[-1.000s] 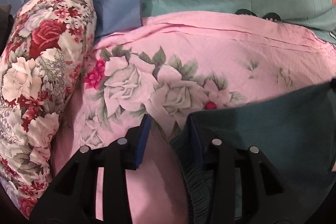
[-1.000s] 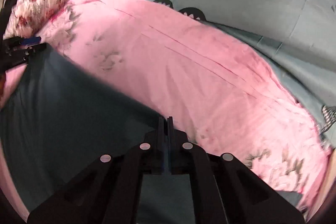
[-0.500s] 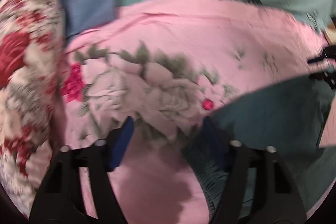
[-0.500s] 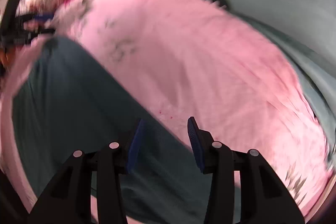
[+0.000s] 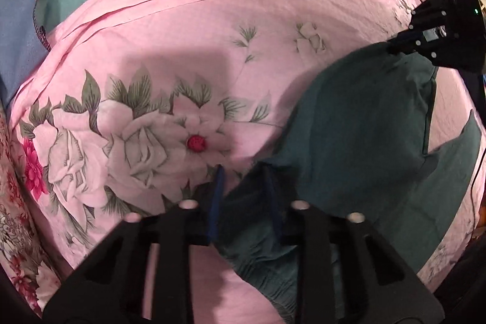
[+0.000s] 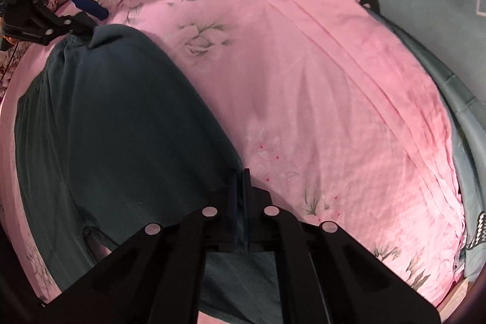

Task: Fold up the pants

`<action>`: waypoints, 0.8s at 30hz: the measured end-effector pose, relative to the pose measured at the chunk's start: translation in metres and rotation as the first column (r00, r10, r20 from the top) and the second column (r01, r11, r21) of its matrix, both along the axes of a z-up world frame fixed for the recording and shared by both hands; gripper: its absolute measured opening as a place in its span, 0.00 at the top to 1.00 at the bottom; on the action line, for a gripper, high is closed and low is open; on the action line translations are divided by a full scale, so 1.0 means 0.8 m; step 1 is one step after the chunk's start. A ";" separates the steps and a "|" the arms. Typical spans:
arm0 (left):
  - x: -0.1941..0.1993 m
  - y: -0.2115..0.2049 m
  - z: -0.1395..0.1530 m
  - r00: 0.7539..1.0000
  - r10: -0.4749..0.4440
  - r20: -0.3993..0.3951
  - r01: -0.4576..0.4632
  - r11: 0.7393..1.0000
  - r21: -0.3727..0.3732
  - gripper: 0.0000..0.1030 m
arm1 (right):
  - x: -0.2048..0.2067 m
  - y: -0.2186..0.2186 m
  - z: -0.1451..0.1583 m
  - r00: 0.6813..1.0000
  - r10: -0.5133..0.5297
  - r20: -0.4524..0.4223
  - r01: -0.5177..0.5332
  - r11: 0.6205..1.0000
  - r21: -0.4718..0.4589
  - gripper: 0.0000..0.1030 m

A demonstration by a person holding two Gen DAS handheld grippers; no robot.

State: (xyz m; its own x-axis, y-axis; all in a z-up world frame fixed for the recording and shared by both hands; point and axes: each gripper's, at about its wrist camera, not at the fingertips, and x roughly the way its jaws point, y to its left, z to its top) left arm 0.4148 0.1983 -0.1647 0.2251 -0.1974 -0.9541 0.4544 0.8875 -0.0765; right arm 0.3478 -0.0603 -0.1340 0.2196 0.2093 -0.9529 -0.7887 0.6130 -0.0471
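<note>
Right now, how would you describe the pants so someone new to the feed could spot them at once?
Start from the big pink floral bedspread that fills both views. On its near side lies a dark teal garment, the pants, with a gathered waistband at one end, stretched between the left gripper and right gripper. It is the only plain, dark fabric among the printed bedding.

Each tool is matte black plastic: the left tool (image 5: 243,187) and right tool (image 6: 240,190) have angular cut-out arms, round silver screws and blue pads on the fingers (image 5: 216,196).
</note>
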 end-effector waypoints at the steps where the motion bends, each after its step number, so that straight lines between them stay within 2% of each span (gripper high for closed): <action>1: 0.001 0.000 0.006 1.000 0.000 0.011 0.000 1.000 -0.013 0.92 | -0.002 -0.002 0.005 1.000 -0.007 0.009 0.007 1.000 0.008 0.98; 4: -0.007 -0.001 0.026 0.999 -0.012 0.044 0.014 0.998 -0.056 0.91 | -0.003 -0.002 0.020 0.999 -0.033 0.019 0.032 0.999 0.041 0.98; 5: -0.008 0.000 0.030 0.999 -0.012 0.048 0.015 0.998 -0.062 0.80 | -0.003 -0.001 0.023 0.999 -0.034 0.025 0.033 0.999 0.040 0.98; 6: -0.009 -0.003 0.031 0.998 -0.020 0.064 0.023 0.999 -0.040 0.55 | -0.009 -0.004 0.025 0.999 -0.036 0.029 0.034 0.999 0.039 0.98; 8: -0.017 -0.010 0.030 0.994 -0.043 0.101 0.040 0.999 0.034 0.30 | -0.010 -0.006 0.024 0.999 -0.044 0.031 0.043 0.998 0.040 0.98; 9: -0.018 -0.018 0.025 0.992 -0.079 0.098 0.073 0.995 0.062 0.30 | -0.010 -0.006 0.023 0.998 -0.052 0.033 0.051 0.998 0.044 0.98; 10: -0.015 -0.023 0.022 0.991 -0.099 0.089 0.092 0.993 0.074 0.30 | -0.013 -0.012 0.025 0.998 -0.058 0.034 0.056 0.997 0.048 0.98; 11: -0.013 -0.029 0.017 0.991 -0.109 0.076 0.102 0.991 0.091 0.38 | -0.017 -0.013 0.027 0.998 -0.059 0.035 0.058 0.997 0.051 0.98; 12: -0.012 -0.031 0.012 0.991 -0.116 0.060 0.109 0.988 0.106 0.67 | -0.018 -0.018 0.031 0.998 -0.056 0.040 0.054 0.997 0.049 0.98; 13: -0.010 -0.034 0.004 0.991 -0.128 0.029 0.124 0.985 0.117 0.81 | -0.022 -0.018 0.034 0.997 -0.053 0.048 0.050 0.998 0.049 0.98; 14: -0.011 -0.034 0.001 0.991 -0.133 0.017 0.130 0.984 0.123 0.87 | -0.028 -0.020 0.040 0.997 -0.051 0.054 0.048 0.997 0.056 0.98; 16: -0.021 -0.030 0.010 0.987 -0.149 0.058 0.142 0.982 0.121 0.93 | -0.043 -0.027 0.058 0.996 -0.050 0.077 0.044 0.996 0.078 0.98; 20: -0.059 -0.016 0.052 0.970 -0.162 0.183 0.141 0.982 0.125 0.94 | -0.089 -0.036 0.087 0.991 -0.034 0.133 0.019 0.994 0.111 0.98; 24: -0.132 -0.009 0.101 0.929 -0.202 0.310 0.165 0.976 0.141 0.94 | -0.159 -0.045 0.106 0.987 -0.015 0.163 -0.007 0.991 0.137 0.98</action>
